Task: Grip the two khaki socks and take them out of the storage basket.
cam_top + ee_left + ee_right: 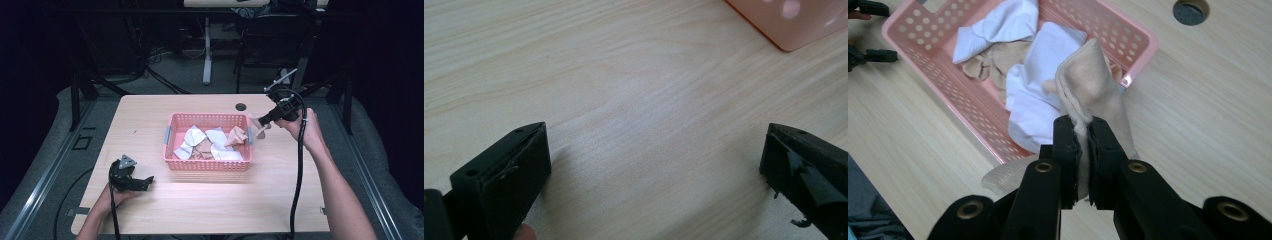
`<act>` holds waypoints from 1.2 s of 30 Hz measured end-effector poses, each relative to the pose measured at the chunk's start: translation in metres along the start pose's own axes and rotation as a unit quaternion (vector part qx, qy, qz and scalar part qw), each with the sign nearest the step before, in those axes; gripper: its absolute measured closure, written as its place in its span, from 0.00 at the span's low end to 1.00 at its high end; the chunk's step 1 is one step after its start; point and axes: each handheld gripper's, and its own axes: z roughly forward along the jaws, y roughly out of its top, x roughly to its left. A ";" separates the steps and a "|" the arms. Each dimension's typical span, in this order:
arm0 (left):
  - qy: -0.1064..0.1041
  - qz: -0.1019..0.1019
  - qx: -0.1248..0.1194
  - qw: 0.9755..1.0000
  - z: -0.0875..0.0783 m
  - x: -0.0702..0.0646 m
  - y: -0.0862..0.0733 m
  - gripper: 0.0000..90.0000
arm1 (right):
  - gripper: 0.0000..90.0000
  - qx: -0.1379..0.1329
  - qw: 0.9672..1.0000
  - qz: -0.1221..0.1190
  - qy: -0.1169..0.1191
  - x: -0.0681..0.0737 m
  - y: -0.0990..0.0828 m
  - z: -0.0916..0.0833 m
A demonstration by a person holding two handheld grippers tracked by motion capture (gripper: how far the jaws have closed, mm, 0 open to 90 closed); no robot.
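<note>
beige sock (1093, 85) pinched in right gripper (1084, 131); one pink basket (207, 164).

The bench (634, 100) was pale, smooth, matt wood grain, the basket (973, 107) perforated pink plastic with a slight sheen, the sock (1095, 87) soft beige knit cloth, the fingers (1068, 150) matt black.
</note>
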 end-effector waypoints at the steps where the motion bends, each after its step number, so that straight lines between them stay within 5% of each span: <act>1: 0.000 0.000 0.000 1.000 0.000 0.000 0.000 0.00 | 0.94 0.000 1.000 0.005 0.000 -0.003 -0.003 0.000; 8: 0.001 0.000 0.000 1.000 0.000 0.000 0.000 0.00 | 0.94 0.012 0.999 0.024 -0.021 -0.024 -0.019 0.003; 19: 0.000 0.000 0.000 1.000 0.000 0.000 0.000 0.00 | 0.93 0.051 0.996 0.074 -0.029 -0.058 -0.050 0.034; 32: 0.000 0.000 0.000 1.000 0.000 0.000 0.000 0.00 | 0.91 0.091 0.990 0.101 -0.035 -0.071 -0.071 0.076; 36: 0.000 0.000 0.000 1.000 0.000 0.000 0.000 0.00 | 0.78 0.099 0.989 0.107 -0.038 -0.074 -0.075 0.084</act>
